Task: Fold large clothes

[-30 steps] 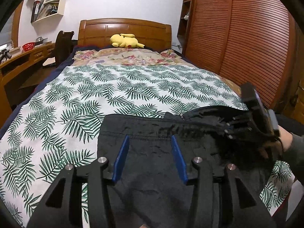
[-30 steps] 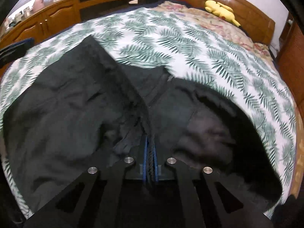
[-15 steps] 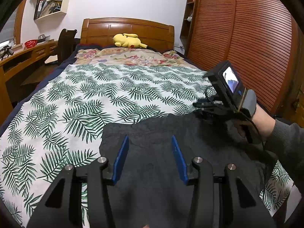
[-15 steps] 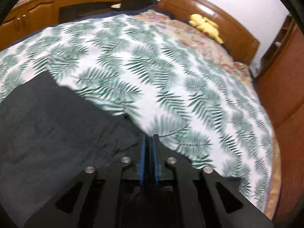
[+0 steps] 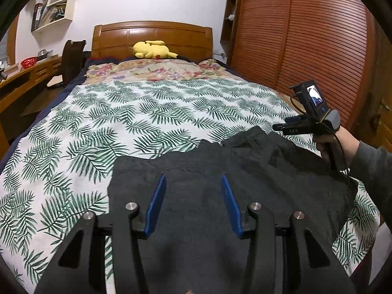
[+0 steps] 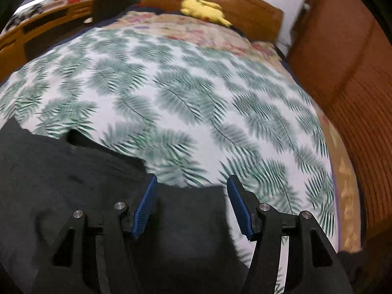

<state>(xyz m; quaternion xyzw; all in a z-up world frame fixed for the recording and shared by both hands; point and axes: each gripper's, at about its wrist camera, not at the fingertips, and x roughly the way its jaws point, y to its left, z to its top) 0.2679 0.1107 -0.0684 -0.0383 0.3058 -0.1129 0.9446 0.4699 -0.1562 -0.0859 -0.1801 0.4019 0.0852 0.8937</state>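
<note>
A dark grey garment [image 5: 220,186] lies spread across the near end of the bed; it also shows in the right wrist view [image 6: 73,183]. My left gripper [image 5: 193,183] is open and empty, hovering over the garment's near left part. My right gripper [image 6: 191,183] is open and empty above the garment's far right edge. In the left wrist view the right gripper [image 5: 279,128] is held in a hand just above the garment's far right corner.
The bed cover [image 5: 147,112] has a green leaf print. A yellow plush toy [image 5: 154,49] lies by the wooden headboard [image 5: 152,34]. A brown slatted wardrobe [image 5: 306,36] stands on the right, a wooden desk [image 5: 22,78] and dark chair [image 5: 72,58] on the left.
My right gripper carried the garment's edge out to the right, then opened and let it go. The garment now lies spread flat. My left gripper stayed open in place.
</note>
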